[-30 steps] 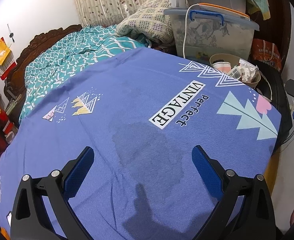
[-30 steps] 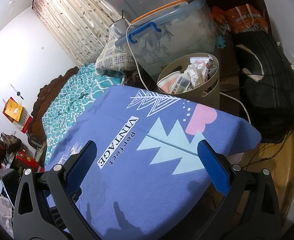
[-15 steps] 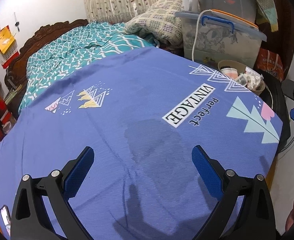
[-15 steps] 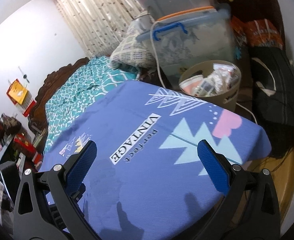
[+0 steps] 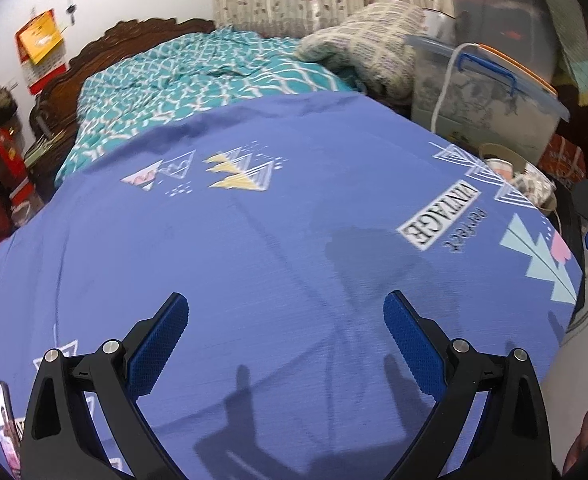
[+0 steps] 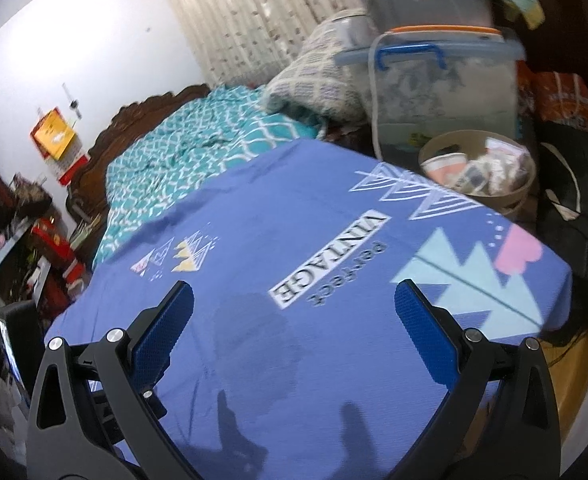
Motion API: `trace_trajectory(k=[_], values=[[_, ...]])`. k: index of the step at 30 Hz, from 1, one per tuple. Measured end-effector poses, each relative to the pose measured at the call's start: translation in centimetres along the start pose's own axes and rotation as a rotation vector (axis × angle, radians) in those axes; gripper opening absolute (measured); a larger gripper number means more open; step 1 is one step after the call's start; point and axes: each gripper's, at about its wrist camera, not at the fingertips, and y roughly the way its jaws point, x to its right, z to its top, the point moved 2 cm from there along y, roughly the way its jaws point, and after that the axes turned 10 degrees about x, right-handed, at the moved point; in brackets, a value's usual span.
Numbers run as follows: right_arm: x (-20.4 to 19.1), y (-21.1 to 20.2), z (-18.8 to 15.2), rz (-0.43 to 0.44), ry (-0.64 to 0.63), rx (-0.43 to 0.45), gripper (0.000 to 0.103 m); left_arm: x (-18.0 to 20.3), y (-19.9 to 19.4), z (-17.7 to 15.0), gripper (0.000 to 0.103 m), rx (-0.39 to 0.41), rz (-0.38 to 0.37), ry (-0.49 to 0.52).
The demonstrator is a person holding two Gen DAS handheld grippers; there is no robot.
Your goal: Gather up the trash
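Observation:
A beige waste bin (image 6: 479,176) full of crumpled paper and wrappers stands past the far right corner of the blue printed bedsheet (image 6: 333,300). In the left wrist view the waste bin (image 5: 513,172) shows only partly behind the bedsheet (image 5: 254,240). My left gripper (image 5: 286,320) hovers open over the sheet with nothing between its blue pads. My right gripper (image 6: 294,304) is open too, empty, above the sheet near the "VINTAGE" print (image 6: 329,256). No loose trash shows on the sheet.
A clear storage box with a blue handle (image 6: 433,80) and a patterned pillow (image 6: 317,80) sit behind the bin. A black bag (image 6: 573,200) lies at right. A teal quilt (image 5: 198,76) covers the far bed. A phone (image 5: 2,420) lies at lower left.
Both grippers have swung left and pulled back from the bin; it has slid toward the right edge in both views. Both stay open and empty.

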Motion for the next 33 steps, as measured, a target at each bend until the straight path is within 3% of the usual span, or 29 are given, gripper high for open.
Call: trace_trajectory(k=[11, 16, 22, 27, 33], values=[[-6.9, 2.1, -2.7, 0.061, -0.105, -0.081, 0.1, -7.0, 0.1, -1.8, 0.094, -0.005, 0.098, -0.101], [-10.2, 3.3, -4.8, 0.087, -0.153, -0.123, 0.1, -10.6, 0.1, -2.8, 0.094, -0.019, 0.117, -0.158], [-13.4, 3.3, -5.1, 0.115, -0.187, -0.141, 0.1, -12.9, -0.2, -3.0, 0.094, -0.025, 0.124, -0.183], [-12.4, 2.2, -3.4, 0.111, -0.172, -0.102, 0.1, -12.2, -1.1, -1.9, 0.094, -0.006, 0.133, -0.147], [-6.5, 1.8, -0.8, 0.072, -0.095, -0.056, 0.1, -9.0, -1.9, 0.2, 0.094, 0.026, 0.138, -0.104]])
